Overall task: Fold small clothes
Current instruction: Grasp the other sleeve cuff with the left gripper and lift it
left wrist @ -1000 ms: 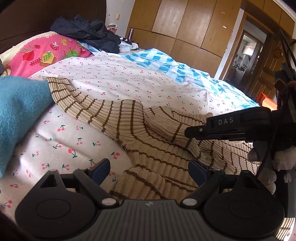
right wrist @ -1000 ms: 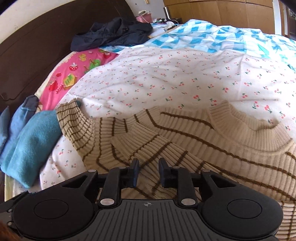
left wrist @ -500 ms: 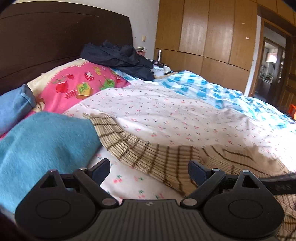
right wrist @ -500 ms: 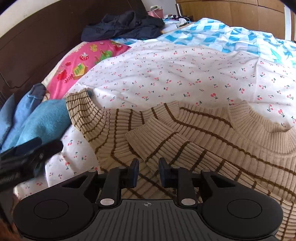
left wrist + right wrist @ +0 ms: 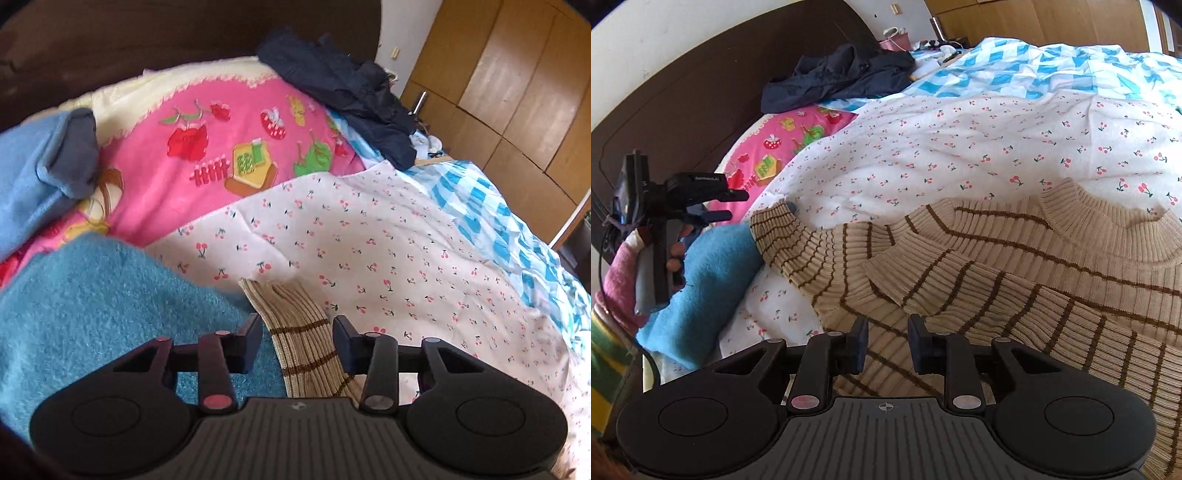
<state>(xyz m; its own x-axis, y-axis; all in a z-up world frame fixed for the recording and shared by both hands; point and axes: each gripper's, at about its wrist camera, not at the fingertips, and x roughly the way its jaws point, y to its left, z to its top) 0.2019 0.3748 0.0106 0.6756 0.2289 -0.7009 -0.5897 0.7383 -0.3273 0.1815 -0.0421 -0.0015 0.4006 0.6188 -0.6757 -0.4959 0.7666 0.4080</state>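
Note:
A beige ribbed sweater with brown stripes [image 5: 997, 277] lies spread on the cherry-print sheet [image 5: 960, 147], one sleeve folded across its body. The other sleeve stretches left, and its cuff [image 5: 772, 221] ends beside a blue fluffy cloth [image 5: 701, 277]. In the left wrist view that sleeve cuff [image 5: 291, 314] shows between the jaws of my left gripper [image 5: 297, 328], which are closing; the pads do not press it. The left gripper [image 5: 735, 203] also appears far left in the right wrist view. My right gripper [image 5: 886, 332] hovers over the sweater's body, jaws narrowly apart, nothing pinched.
The blue fluffy cloth [image 5: 92, 314] lies left of the cuff, a light blue garment [image 5: 37, 177] behind it. A pink fruit-print blanket [image 5: 221, 147] and a dark garment [image 5: 343, 92] lie by the dark headboard [image 5: 147, 44]. Wooden wardrobes [image 5: 517, 92] stand beyond the bed.
My left gripper swung left from the sweater's body out to the sleeve cuff and its jaws narrowed around it. The right gripper shifted only slightly over the sweater.

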